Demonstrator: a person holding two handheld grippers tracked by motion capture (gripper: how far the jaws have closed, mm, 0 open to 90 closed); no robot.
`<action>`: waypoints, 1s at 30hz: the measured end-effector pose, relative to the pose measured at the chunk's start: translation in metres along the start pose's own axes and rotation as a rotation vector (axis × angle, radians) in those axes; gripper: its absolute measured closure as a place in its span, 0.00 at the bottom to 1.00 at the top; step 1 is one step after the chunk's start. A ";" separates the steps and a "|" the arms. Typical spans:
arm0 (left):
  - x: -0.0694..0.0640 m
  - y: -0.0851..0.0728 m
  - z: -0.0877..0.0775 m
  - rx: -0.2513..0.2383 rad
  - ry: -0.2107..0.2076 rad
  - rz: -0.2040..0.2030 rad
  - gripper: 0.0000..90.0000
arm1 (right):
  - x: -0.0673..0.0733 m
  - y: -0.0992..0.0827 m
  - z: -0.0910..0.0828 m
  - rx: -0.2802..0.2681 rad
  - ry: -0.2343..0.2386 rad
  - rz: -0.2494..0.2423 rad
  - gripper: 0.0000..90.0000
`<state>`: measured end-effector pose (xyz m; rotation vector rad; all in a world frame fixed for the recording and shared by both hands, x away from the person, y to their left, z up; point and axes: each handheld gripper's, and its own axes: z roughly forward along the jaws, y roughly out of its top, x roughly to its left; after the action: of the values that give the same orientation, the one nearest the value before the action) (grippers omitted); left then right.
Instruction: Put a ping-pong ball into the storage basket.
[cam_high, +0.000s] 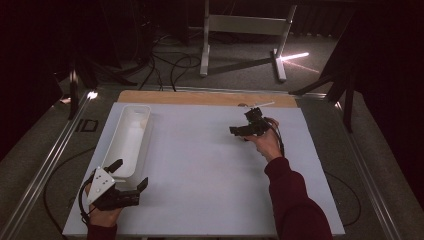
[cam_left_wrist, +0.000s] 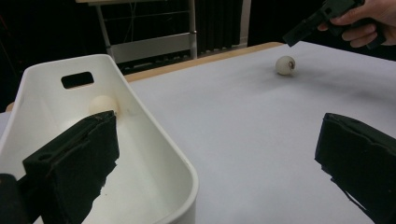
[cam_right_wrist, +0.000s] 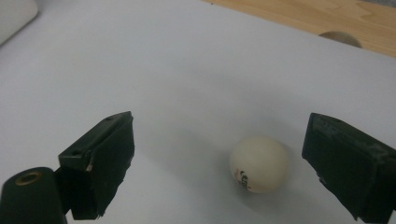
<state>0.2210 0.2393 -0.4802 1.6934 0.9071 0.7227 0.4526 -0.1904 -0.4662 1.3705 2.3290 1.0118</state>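
Nearby: white bin, second ball inside.

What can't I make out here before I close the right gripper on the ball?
- Print on the ball: right gripper view, too small and turned under.
- Second ball in the white bin: left gripper view, lower part hidden by the left gripper's jaw.
- Ball on the table: high view, hidden by the right gripper.
- Round thing at the wooden edge: right gripper view, blurred.
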 end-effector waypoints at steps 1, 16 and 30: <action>0.000 0.000 0.000 -0.001 0.000 0.000 0.00 | 0.001 0.000 0.002 0.002 0.000 -0.002 0.10; 0.000 0.000 0.000 -0.002 0.000 -0.002 0.00 | -0.004 -0.001 0.015 0.035 -0.020 0.013 0.10; 0.000 0.000 0.000 -0.002 0.001 -0.002 0.00 | -0.007 -0.003 0.027 0.094 -0.080 0.014 0.16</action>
<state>0.2208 0.2399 -0.4802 1.6900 0.9083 0.7222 0.4687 -0.1854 -0.4887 1.4355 2.3377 0.8447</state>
